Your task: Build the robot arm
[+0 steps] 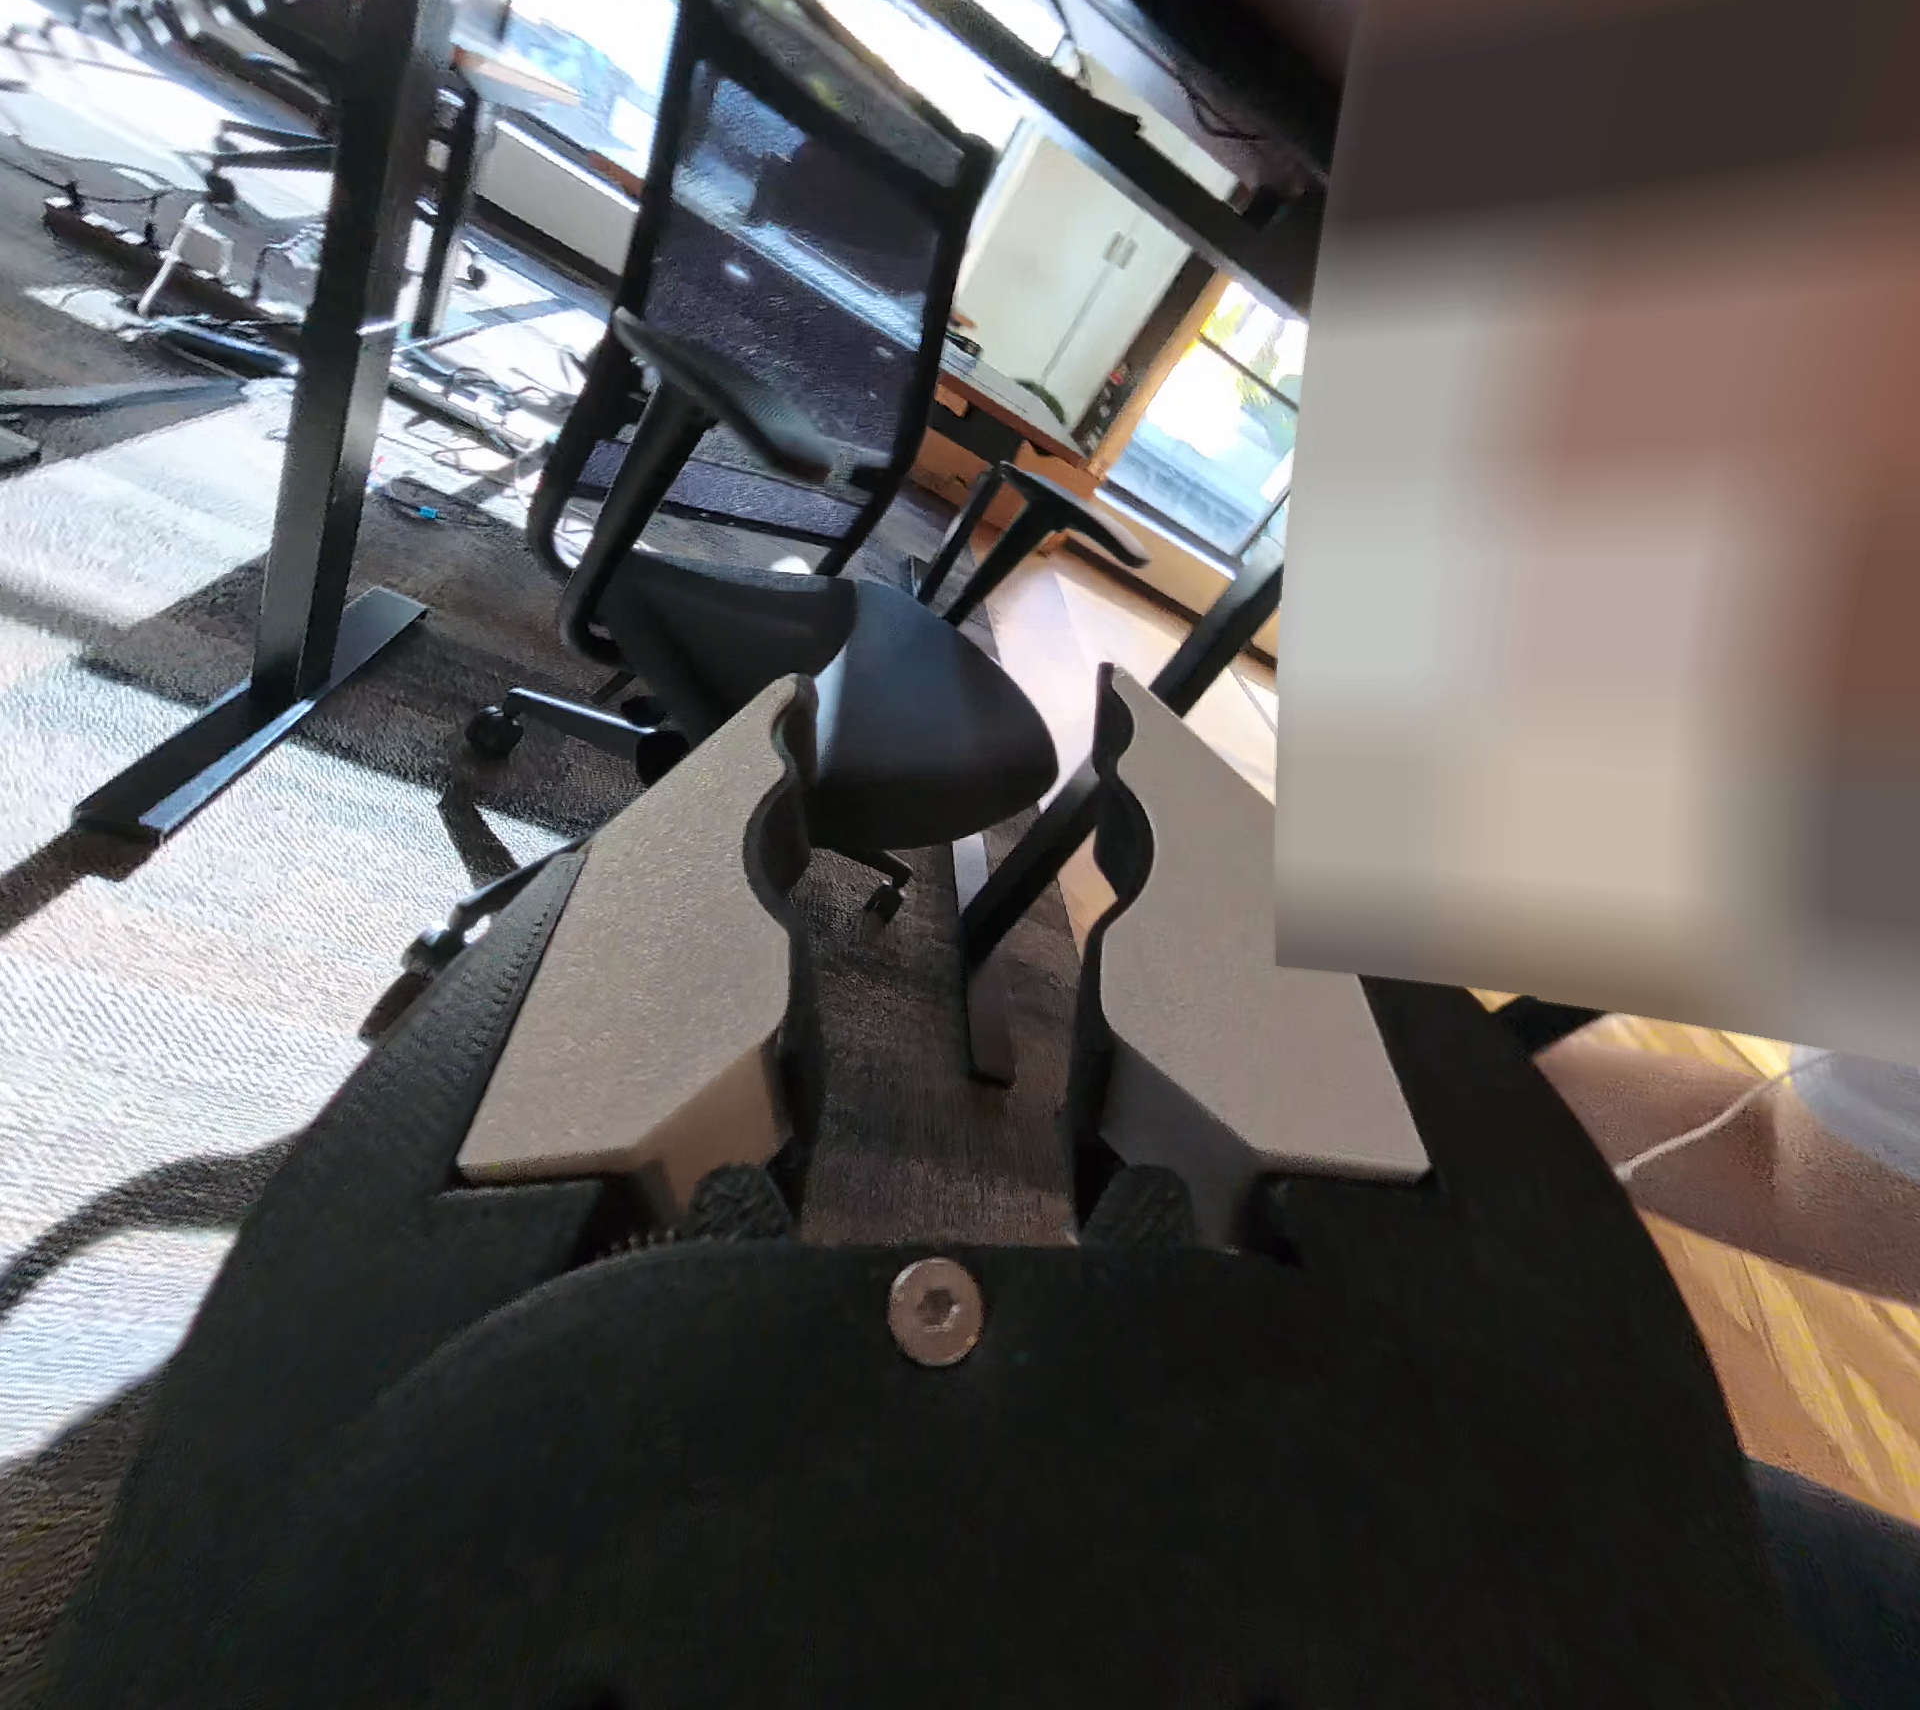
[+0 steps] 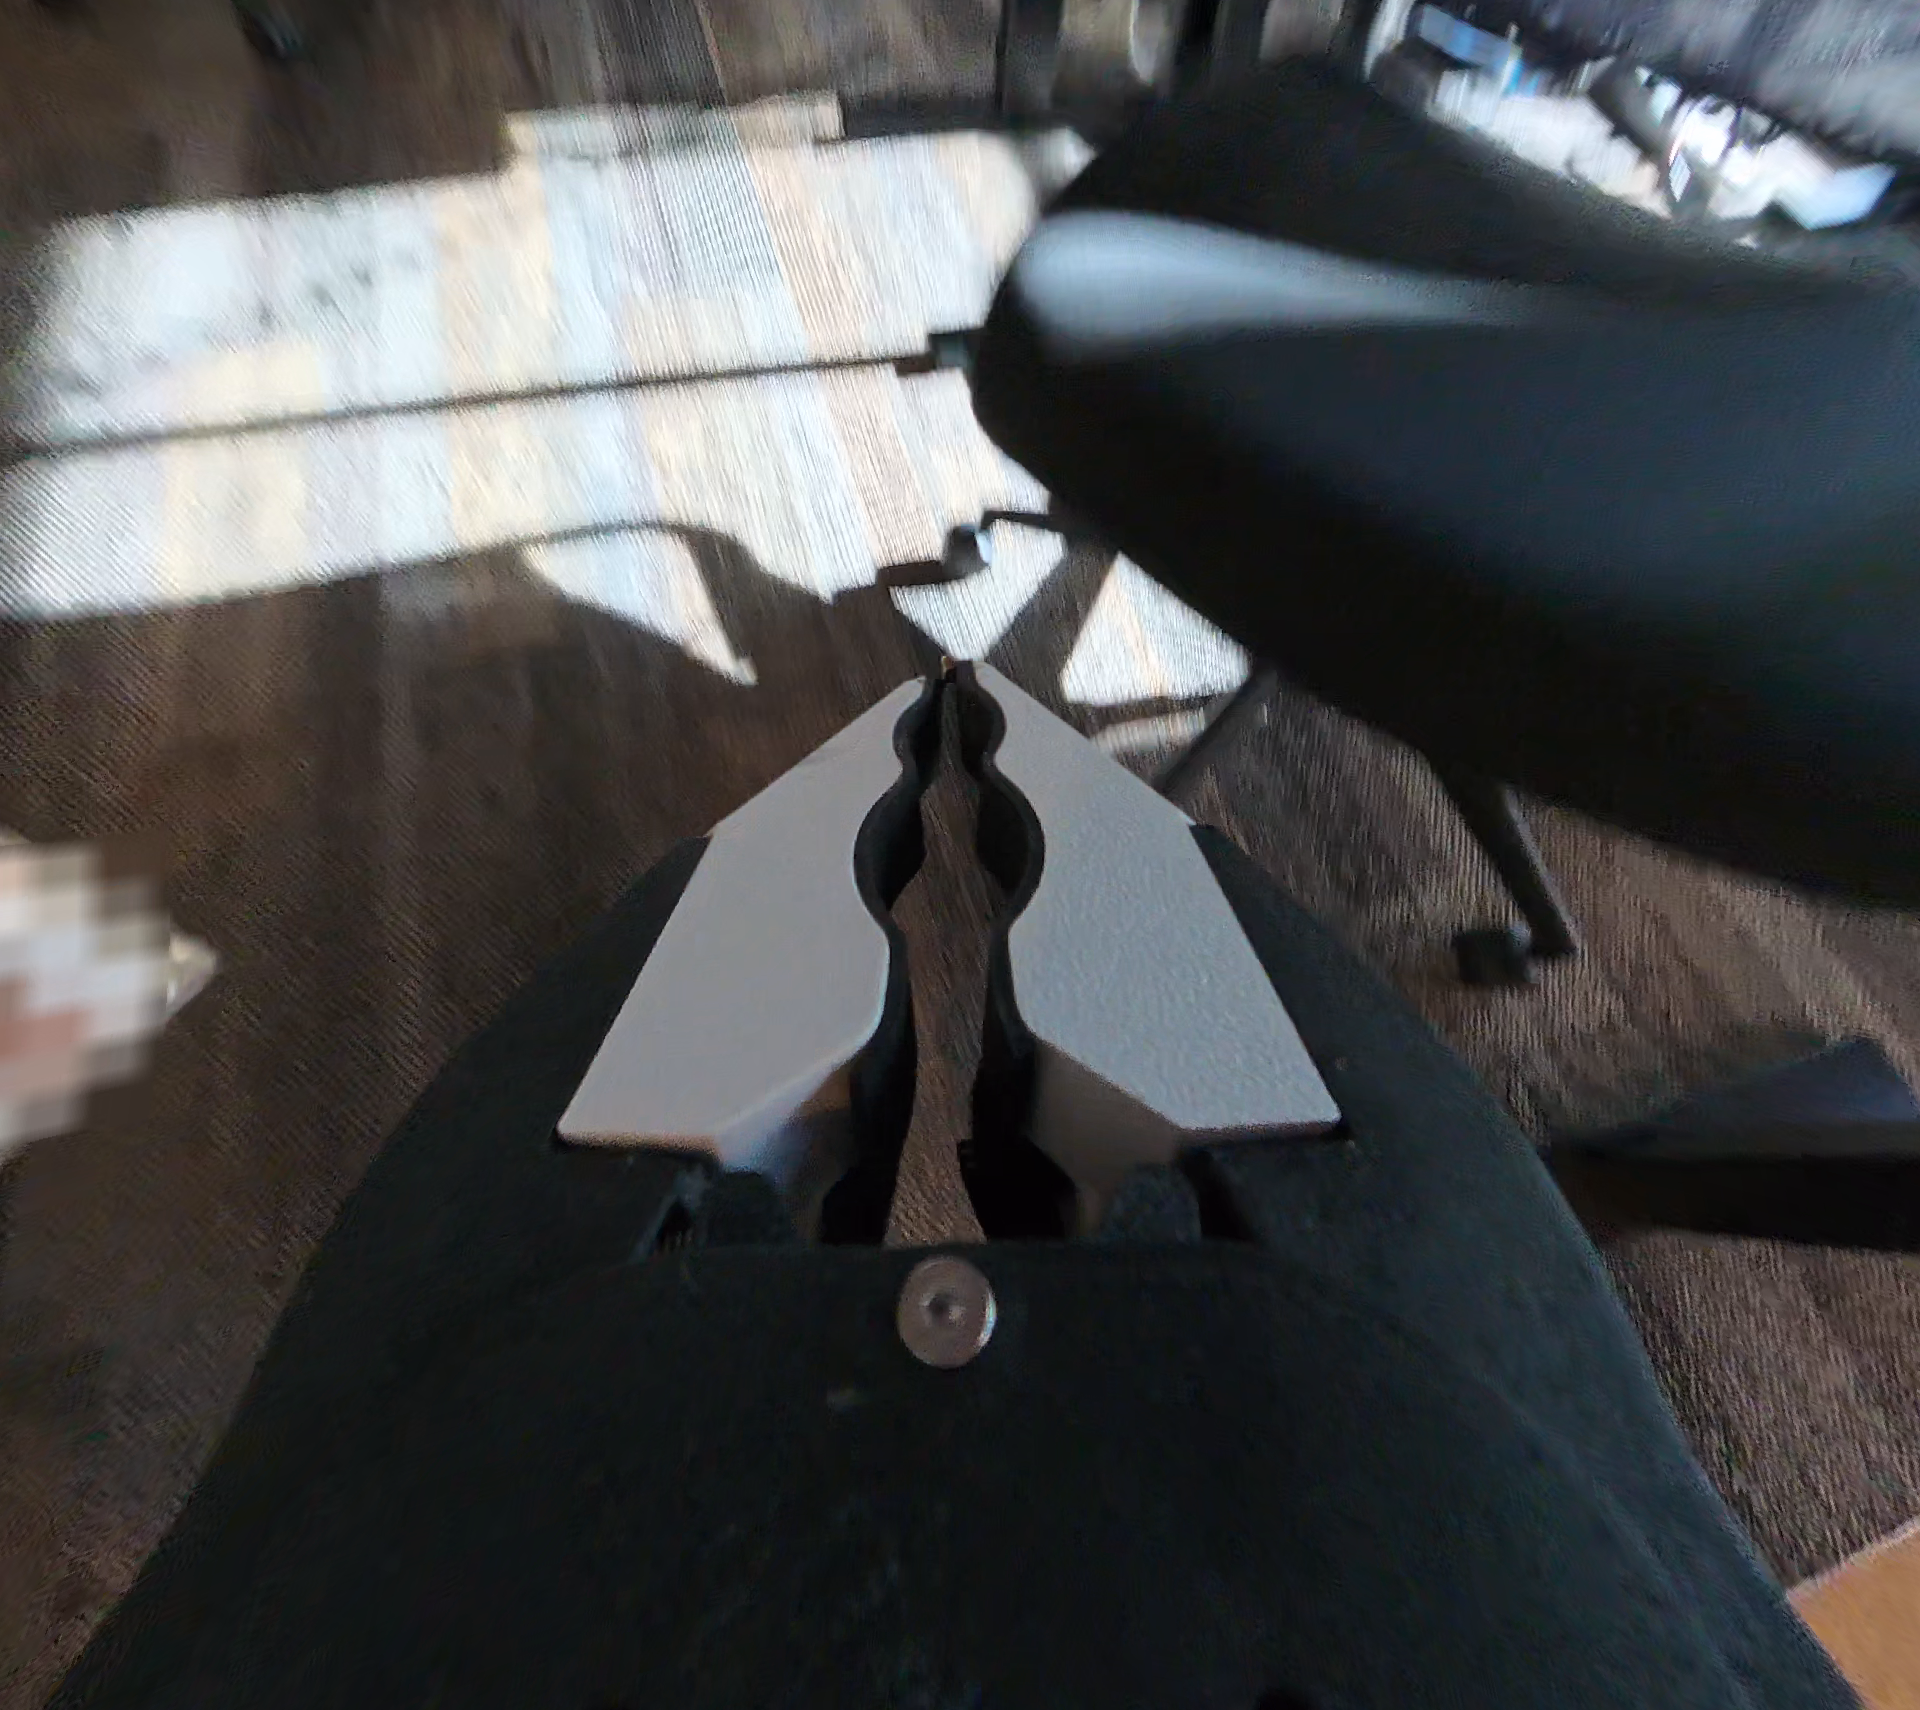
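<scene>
From the left wrist view, my left gripper (image 1: 951, 704) is spread apart and empty, low over the carpet (image 1: 208, 985), with the black office chair (image 1: 831, 455) just beyond. From the right wrist view, my right gripper (image 2: 951, 684) is pinched together, empty, chair seat (image 2: 1455, 497) near on the right; heavy blur, so I'd steady it.

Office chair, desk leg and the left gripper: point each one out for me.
Office chair (image 1: 914, 704): left wrist view, on its black seat.
Desk leg (image 1: 338, 330): left wrist view, on the black upright.
Left gripper (image 1: 951, 699): left wrist view, midway between its open fingertips.
</scene>
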`<act>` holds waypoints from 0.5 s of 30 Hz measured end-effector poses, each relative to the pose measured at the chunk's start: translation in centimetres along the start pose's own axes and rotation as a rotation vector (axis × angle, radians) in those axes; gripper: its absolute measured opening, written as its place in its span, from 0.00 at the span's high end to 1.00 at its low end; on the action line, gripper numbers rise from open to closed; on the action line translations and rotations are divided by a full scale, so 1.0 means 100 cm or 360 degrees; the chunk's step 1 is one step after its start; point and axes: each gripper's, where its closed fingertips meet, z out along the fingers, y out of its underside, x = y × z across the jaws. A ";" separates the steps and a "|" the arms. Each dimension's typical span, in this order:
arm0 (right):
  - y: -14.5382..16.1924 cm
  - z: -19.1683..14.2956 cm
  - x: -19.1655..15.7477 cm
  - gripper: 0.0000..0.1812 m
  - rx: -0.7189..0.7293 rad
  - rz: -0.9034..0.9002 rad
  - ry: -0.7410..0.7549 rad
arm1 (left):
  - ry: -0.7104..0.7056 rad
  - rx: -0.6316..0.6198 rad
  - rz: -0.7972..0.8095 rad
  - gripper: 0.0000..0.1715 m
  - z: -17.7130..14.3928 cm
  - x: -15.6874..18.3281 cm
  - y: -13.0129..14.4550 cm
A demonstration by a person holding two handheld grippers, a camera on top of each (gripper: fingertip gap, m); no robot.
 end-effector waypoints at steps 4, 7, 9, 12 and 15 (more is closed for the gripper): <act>-0.185 -0.088 -0.079 0.99 0.0290 0.0038 0.0092 | 0.0119 -0.0192 0.0134 0.70 -0.044 0.050 -0.107; -0.309 -0.155 -0.125 0.99 0.0556 0.0064 0.0118 | 0.0262 -0.0338 0.0203 0.69 -0.069 0.093 -0.181; -0.381 -0.198 -0.141 0.99 0.0740 0.0056 0.0112 | 0.0301 -0.0426 0.0327 0.69 -0.075 0.114 -0.223; -0.460 -0.252 -0.135 0.99 0.0862 -0.0013 0.0142 | 0.0337 -0.0478 0.0486 0.69 -0.056 0.141 -0.277; -0.509 -0.290 -0.099 0.99 0.0850 -0.0039 0.0121 | 0.0362 -0.0450 0.0550 0.68 -0.004 0.167 -0.312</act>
